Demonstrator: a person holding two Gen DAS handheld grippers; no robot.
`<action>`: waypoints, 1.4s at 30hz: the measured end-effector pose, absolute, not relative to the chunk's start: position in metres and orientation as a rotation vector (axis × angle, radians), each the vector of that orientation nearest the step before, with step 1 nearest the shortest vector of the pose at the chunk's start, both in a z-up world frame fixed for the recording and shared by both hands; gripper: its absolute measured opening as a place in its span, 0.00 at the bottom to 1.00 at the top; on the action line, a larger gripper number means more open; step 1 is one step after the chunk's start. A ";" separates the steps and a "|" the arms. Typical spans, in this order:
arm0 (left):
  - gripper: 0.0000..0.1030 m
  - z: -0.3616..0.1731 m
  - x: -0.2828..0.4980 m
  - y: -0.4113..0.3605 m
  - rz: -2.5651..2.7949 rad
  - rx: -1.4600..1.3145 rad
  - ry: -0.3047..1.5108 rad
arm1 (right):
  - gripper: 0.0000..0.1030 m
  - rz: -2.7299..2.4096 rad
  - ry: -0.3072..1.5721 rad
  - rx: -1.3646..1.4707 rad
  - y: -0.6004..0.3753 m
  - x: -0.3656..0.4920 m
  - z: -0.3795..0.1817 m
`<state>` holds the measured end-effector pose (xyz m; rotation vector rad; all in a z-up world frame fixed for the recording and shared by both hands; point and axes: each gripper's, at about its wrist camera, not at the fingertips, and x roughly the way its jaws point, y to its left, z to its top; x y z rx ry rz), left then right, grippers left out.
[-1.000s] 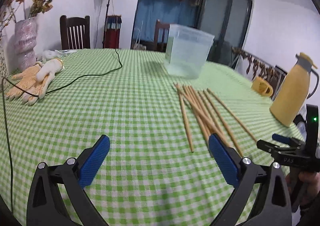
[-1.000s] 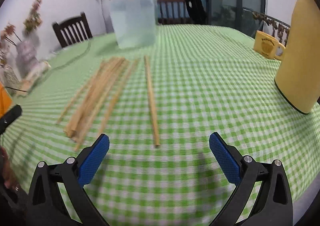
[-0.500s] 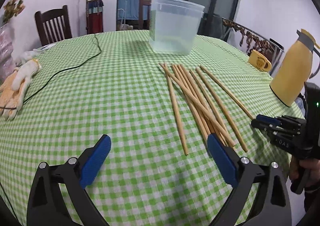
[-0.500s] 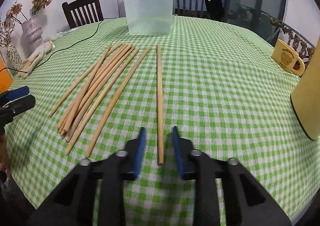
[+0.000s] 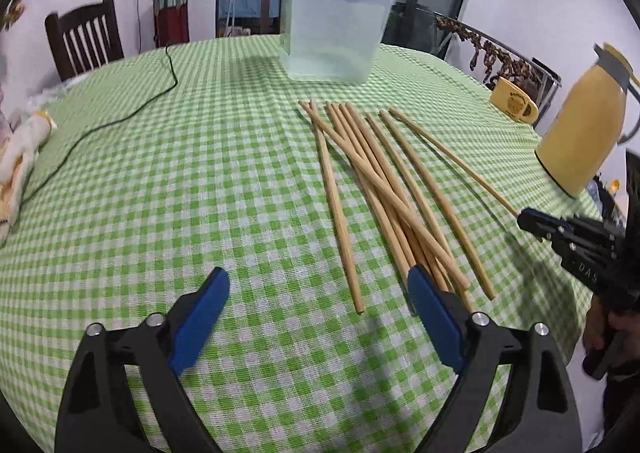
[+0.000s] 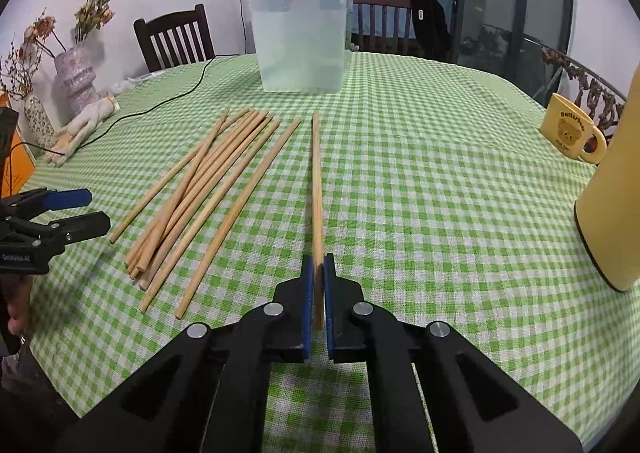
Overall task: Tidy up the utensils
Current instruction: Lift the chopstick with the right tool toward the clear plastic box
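Several wooden chopsticks (image 5: 384, 189) (image 6: 200, 189) lie in a loose pile on the green checked tablecloth (image 5: 200, 193). One chopstick (image 6: 316, 173) (image 5: 448, 161) lies apart on the right of the pile. My right gripper (image 6: 318, 259) (image 5: 524, 219) is shut on its near end. My left gripper (image 5: 317, 275) (image 6: 96, 209) hovers low at the pile's near end, jaws wide and closing. The leftmost chopstick's tip lies between them, untouched. A clear plastic container (image 5: 336, 33) (image 6: 300, 41) stands upright beyond the chopsticks.
A yellow thermos jug (image 5: 580, 125) (image 6: 612, 193) and a yellow mug (image 5: 514, 105) (image 6: 568, 129) stand at the right. A black cable (image 5: 132, 109) runs across the left, near work gloves (image 6: 84, 125) and vases (image 6: 76, 73). Chairs stand behind the table.
My right gripper has gone from wide open to shut on the lone chopstick. My left gripper has come closer to the pile's near end, and its jaws have narrowed a little.
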<state>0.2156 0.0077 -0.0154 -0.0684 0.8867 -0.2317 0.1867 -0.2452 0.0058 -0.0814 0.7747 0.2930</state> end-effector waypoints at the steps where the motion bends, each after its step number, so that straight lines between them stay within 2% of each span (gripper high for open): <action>1: 0.71 -0.017 0.219 0.009 -0.233 -0.089 0.905 | 0.05 0.297 0.777 -0.067 -0.248 0.187 0.005; 2: 0.68 -0.018 0.220 0.009 -0.234 -0.097 0.915 | 0.05 0.299 0.775 -0.060 -0.251 0.186 0.004; 4: 0.53 -0.022 0.223 0.004 -0.239 -0.061 0.938 | 0.05 0.301 0.771 -0.050 -0.254 0.185 0.004; 9: 0.34 -0.022 0.222 -0.012 -0.267 -0.018 0.949 | 0.05 0.314 0.771 -0.046 -0.256 0.183 0.001; 15: 0.02 -0.028 0.218 -0.033 -0.160 0.152 0.913 | 0.05 0.317 0.759 -0.096 -0.245 0.177 -0.001; 21: 0.01 -0.014 0.216 -0.022 -0.154 0.125 0.899 | 0.05 0.304 0.727 -0.104 -0.244 0.173 0.006; 36: 0.01 0.088 0.225 0.010 -0.172 0.164 0.714 | 0.05 0.349 0.560 -0.144 -0.234 0.186 0.063; 42: 0.01 0.114 0.235 0.006 -0.184 0.149 0.664 | 0.05 0.360 0.516 -0.159 -0.231 0.191 0.081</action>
